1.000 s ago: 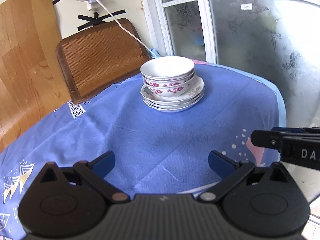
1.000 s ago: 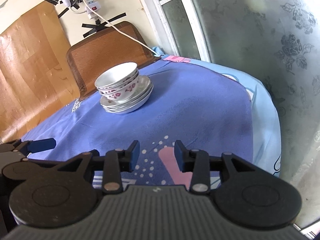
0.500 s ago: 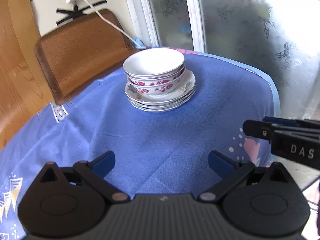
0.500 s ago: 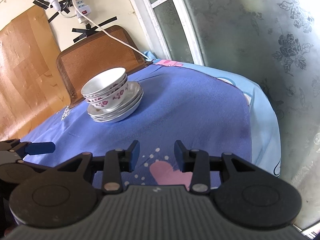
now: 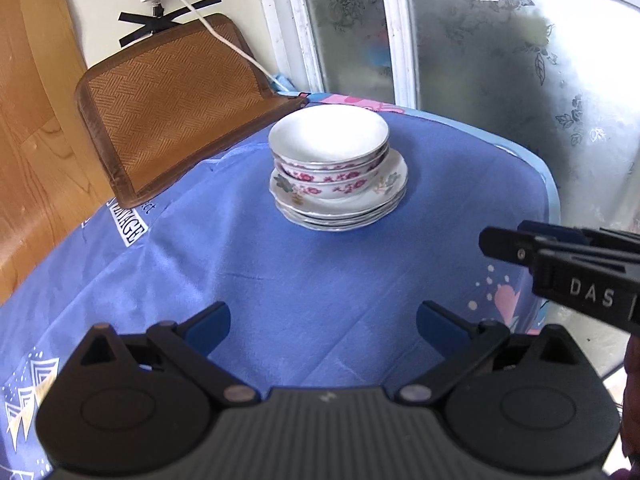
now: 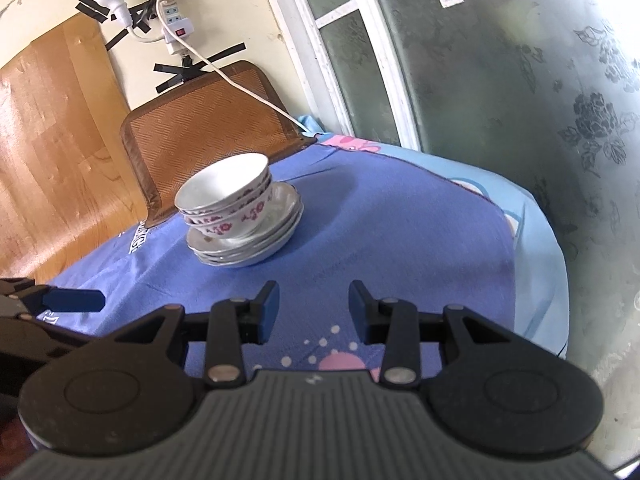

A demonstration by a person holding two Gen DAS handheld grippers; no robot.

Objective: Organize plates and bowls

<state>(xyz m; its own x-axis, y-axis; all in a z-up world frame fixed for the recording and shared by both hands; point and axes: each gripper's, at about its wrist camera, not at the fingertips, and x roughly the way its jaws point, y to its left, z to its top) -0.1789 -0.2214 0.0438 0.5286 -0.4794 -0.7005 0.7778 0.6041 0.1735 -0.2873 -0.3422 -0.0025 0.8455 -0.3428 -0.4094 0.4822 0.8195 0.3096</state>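
Observation:
A stack of white bowls with red flower patterns (image 5: 328,156) sits nested on a stack of white plates (image 5: 340,208) near the far side of the blue tablecloth (image 5: 304,280). The bowls (image 6: 226,200) and plates (image 6: 248,244) also show in the right wrist view. My left gripper (image 5: 322,322) is wide open and empty, above the cloth well short of the stack. My right gripper (image 6: 313,310) is partly open and empty, to the right of the left one and also short of the stack.
A brown woven chair back (image 5: 176,108) stands behind the table at the left. A white power cable (image 5: 224,36) hangs from a wall socket strip (image 6: 174,28) across the chair. Frosted window panes (image 5: 500,60) stand behind and right. The table edge (image 6: 540,248) drops off at right.
Both grippers have shifted their view slightly; the stack now sits nearer the middle of the left wrist view. The jaws have not changed and the dishes have not moved.

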